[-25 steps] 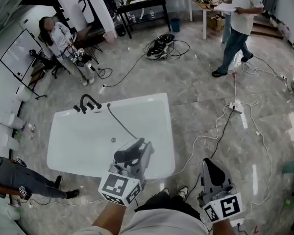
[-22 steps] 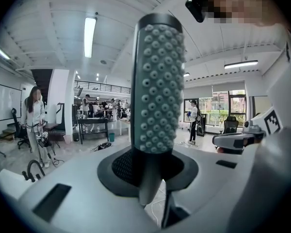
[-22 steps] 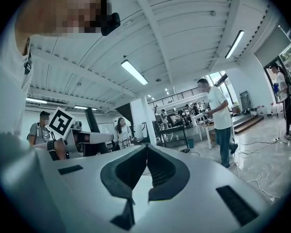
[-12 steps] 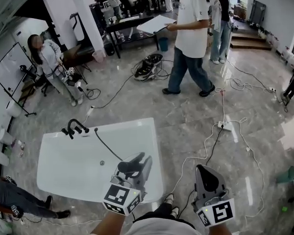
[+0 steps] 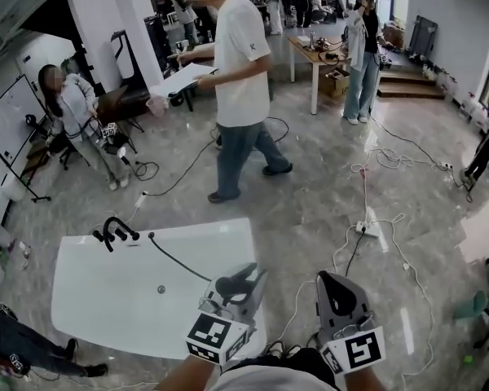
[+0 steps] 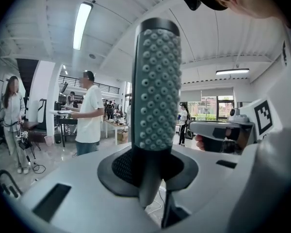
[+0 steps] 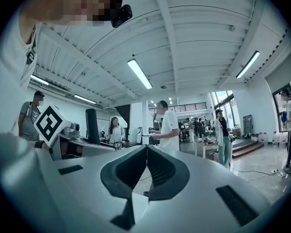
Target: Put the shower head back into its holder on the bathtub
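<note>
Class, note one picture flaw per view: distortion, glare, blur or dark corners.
Head view: fisheye bows the edges of the white rectangular bathtub; the glossy grey marble floor shows pale glare. Left gripper view: black corners; the grey studded shower head looms near the lens. Right gripper view: the ceiling strip light burns out white; the white ceiling beams curve.

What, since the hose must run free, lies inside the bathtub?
Inside the bathtub: a small drain and the dark hose crossing toward the shower head in the left claw. That claw covers the tub's near right corner.
</note>
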### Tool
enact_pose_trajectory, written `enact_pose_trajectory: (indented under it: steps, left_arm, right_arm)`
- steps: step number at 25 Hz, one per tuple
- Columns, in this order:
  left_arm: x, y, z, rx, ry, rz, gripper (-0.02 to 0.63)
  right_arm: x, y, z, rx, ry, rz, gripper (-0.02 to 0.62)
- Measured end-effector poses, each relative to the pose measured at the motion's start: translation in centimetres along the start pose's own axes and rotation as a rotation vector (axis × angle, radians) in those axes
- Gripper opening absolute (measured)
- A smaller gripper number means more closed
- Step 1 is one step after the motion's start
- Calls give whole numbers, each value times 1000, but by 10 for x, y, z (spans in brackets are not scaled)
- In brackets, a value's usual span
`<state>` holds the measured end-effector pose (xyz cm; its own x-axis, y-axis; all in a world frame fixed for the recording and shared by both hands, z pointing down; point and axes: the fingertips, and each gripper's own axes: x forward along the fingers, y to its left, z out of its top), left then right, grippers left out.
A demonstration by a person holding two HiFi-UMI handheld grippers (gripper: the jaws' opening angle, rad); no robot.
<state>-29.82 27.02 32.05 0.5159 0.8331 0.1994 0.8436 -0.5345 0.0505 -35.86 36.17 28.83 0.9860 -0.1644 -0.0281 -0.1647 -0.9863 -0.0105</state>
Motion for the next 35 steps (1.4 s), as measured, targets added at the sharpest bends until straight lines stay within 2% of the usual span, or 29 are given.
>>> enact_pose_trajectory:
  steps: [7,13,21,30,35]
  left_arm:
    - [24,18,-1,-10,16,49,86]
    - [50,42,-6,-32,20,172,86]
    - [100,73,10,-67,25,338,86]
    - [145,105,34,-67,15,482,86]
    - [152,121,38,-71,13,541,86]
  right_arm:
    - [40,-17,-10,41,7,64,14]
    - [87,-44,-28,78,24,189,14]
    - [146,-92,-29,90,48,347,14]
    - [193,-150,-30,123,42,429,14]
    - [218,-146,-33,126,41,506,14]
